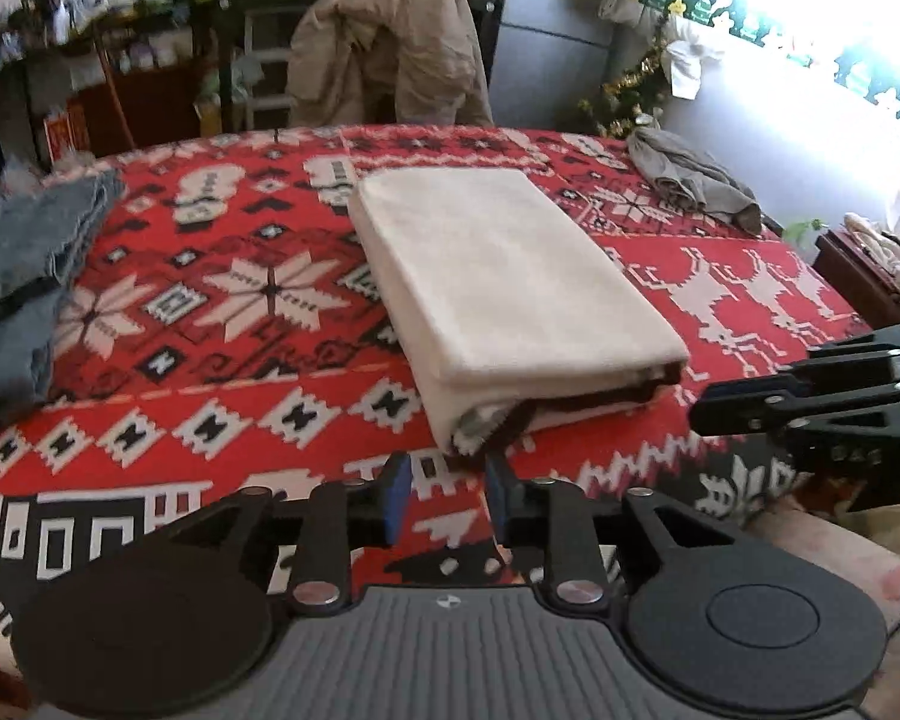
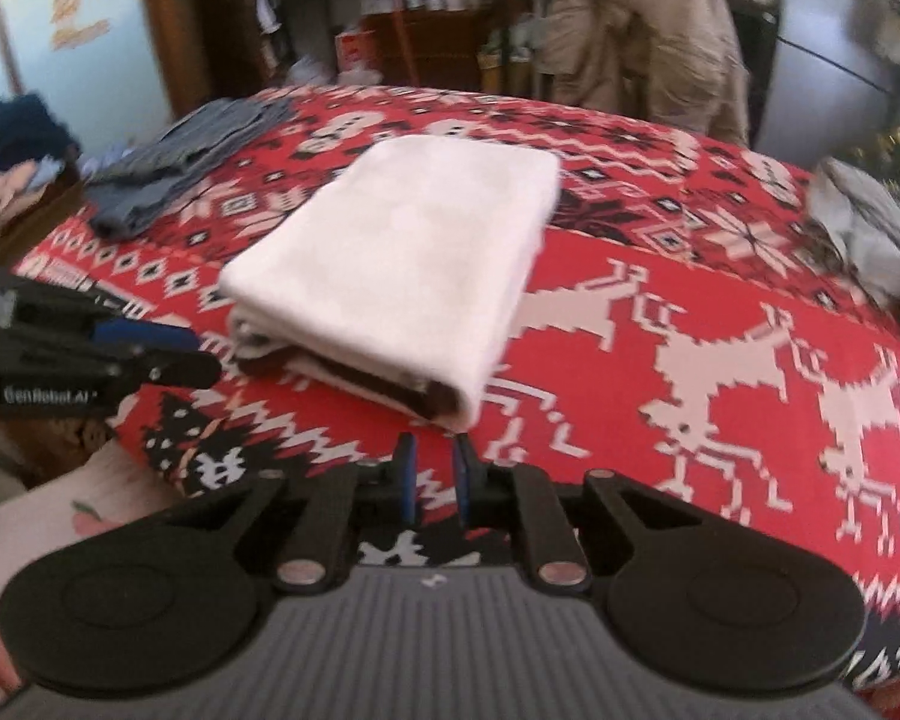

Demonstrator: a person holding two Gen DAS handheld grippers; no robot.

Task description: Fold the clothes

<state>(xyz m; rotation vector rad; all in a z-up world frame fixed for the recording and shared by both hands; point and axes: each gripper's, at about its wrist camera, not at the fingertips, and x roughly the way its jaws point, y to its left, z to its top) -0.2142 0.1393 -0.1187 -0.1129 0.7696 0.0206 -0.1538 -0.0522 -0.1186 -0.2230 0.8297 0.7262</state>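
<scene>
Lying folded into a neat white rectangle, the white garment [image 1: 510, 276] is sitting in the middle of the red patterned tablecloth [image 1: 222, 324], its open layered edge facing the person. The left gripper [image 1: 447, 495] is hovering just short of that edge, fingers parted and holding nothing; the right gripper [image 2: 433, 480] is doing the same from the other corner, with a narrower gap (also empty). So this piece is looking finished, I'd say. What is waiting: a bluish denim piece [image 1: 24, 276] lying loosely folded at the left edge, and a grey garment [image 1: 690, 180] lying crumpled at the far right corner, well apart from the white one.
</scene>
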